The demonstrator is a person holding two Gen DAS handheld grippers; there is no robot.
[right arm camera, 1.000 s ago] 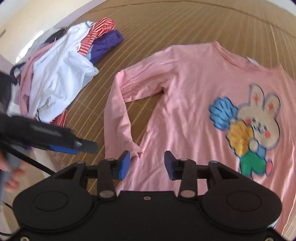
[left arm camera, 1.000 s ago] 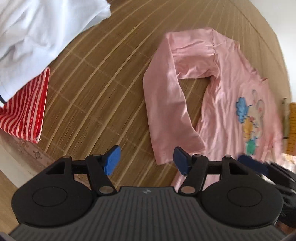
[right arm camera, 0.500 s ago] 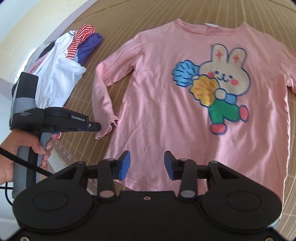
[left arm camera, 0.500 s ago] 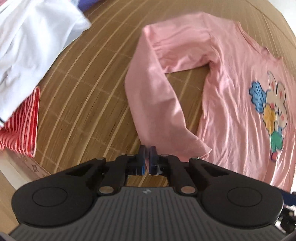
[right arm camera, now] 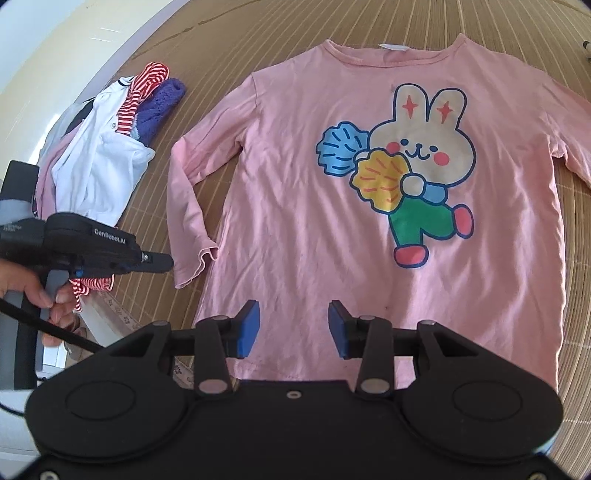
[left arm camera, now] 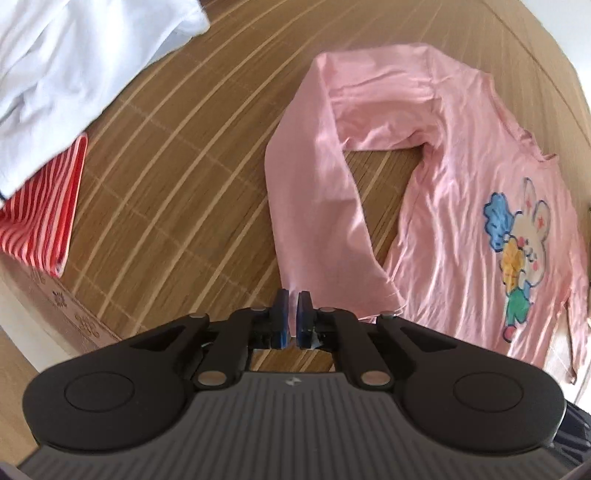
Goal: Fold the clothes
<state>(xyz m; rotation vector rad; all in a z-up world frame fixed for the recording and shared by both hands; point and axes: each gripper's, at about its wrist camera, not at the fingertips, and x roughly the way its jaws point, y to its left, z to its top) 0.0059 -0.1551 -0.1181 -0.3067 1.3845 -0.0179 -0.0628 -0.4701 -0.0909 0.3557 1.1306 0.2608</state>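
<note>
Pink bunny shirt lies flat, face up, on the bamboo mat; left hand-held gripper clenched beside the sleeve cuff, right hand-held gripper released above the hem.

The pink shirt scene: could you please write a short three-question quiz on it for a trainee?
1. True or false: the right gripper is open over the lower part of the pink shirt.
2. Which animal is in the print on the shirt? A: a cat. B: a rabbit. C: a bear.
3. Fill in: close to the sleeve cuff, the left gripper is ___ (open or shut).

Key: 1 true; 2 B; 3 shut.
</note>
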